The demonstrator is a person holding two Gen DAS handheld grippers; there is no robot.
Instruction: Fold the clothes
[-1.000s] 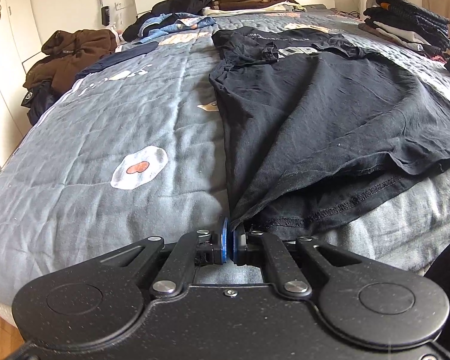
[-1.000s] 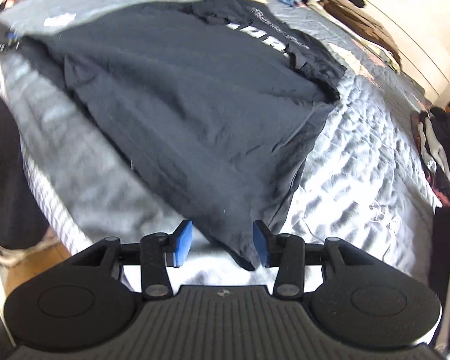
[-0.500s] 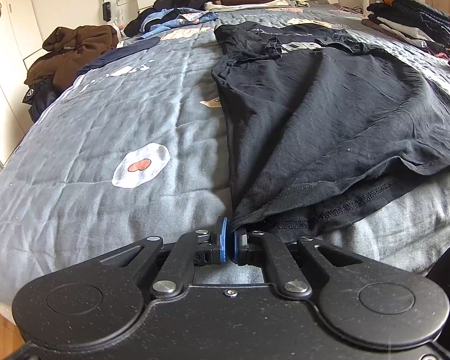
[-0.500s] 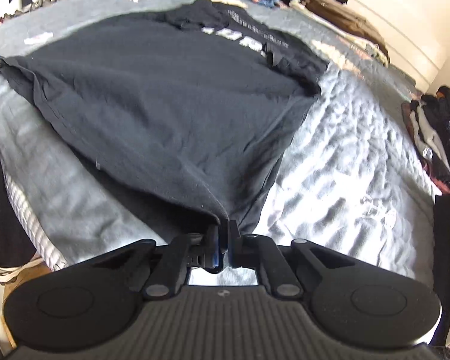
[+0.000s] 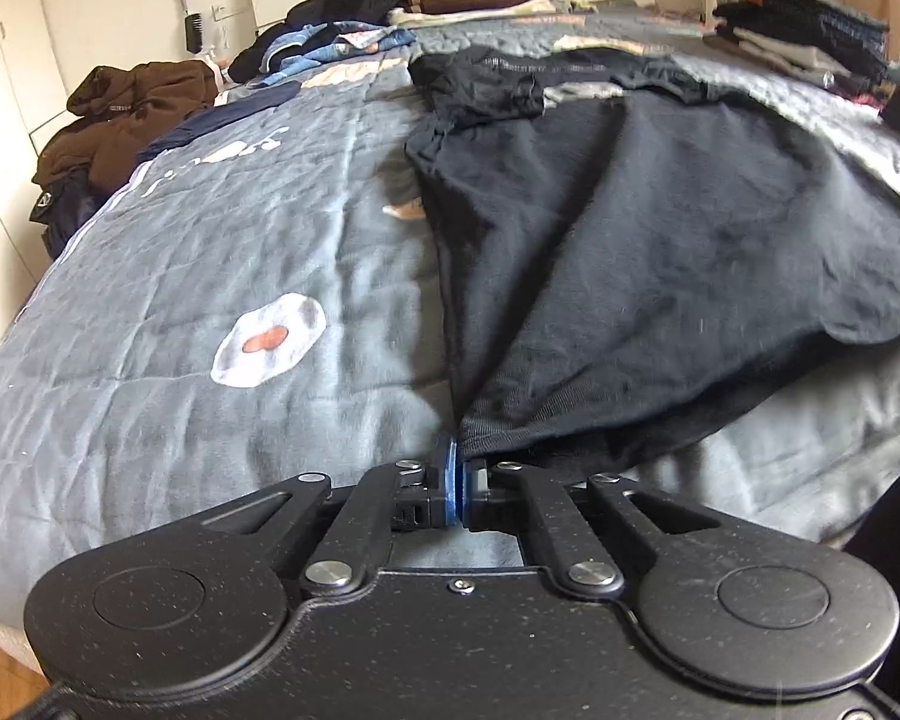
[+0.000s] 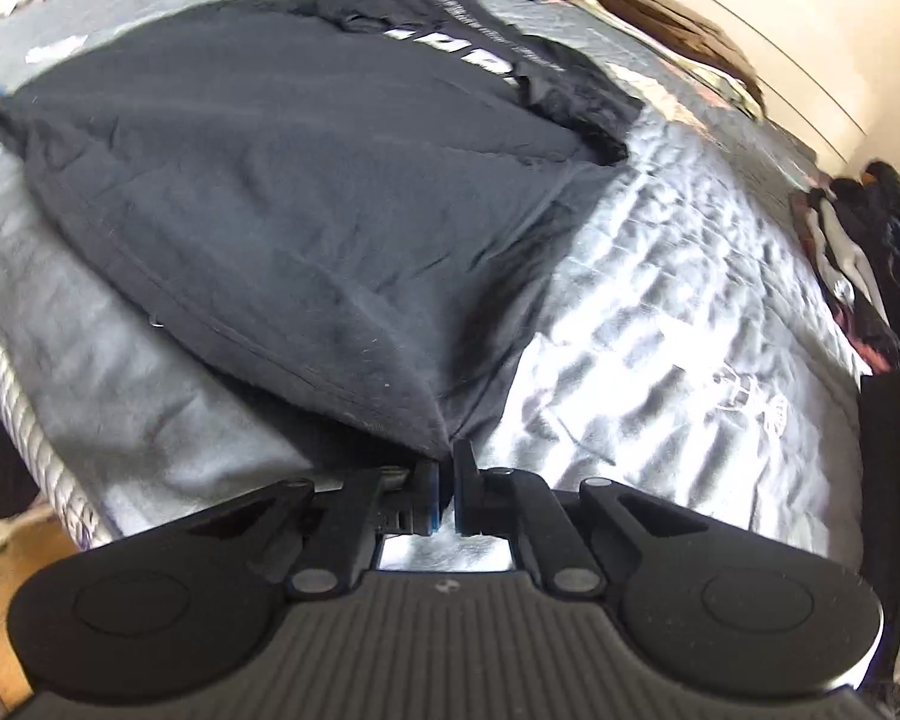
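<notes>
One grey-blue quilted bedspread (image 5: 168, 276), patterned with pale patches. One black cotton T-shirt (image 5: 630, 252) spread flat along its near half, printed chest far. Several clothing piles at the far edges, among them one brown jacket heap (image 5: 120, 114). Two grippers: left gripper (image 5: 456, 474) pinched tight on one hem corner, right gripper (image 6: 444, 480) clamped on the other.

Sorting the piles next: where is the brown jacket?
In the left wrist view, the brown jacket lies at the bed's far left edge, left of the black shirt.
</notes>
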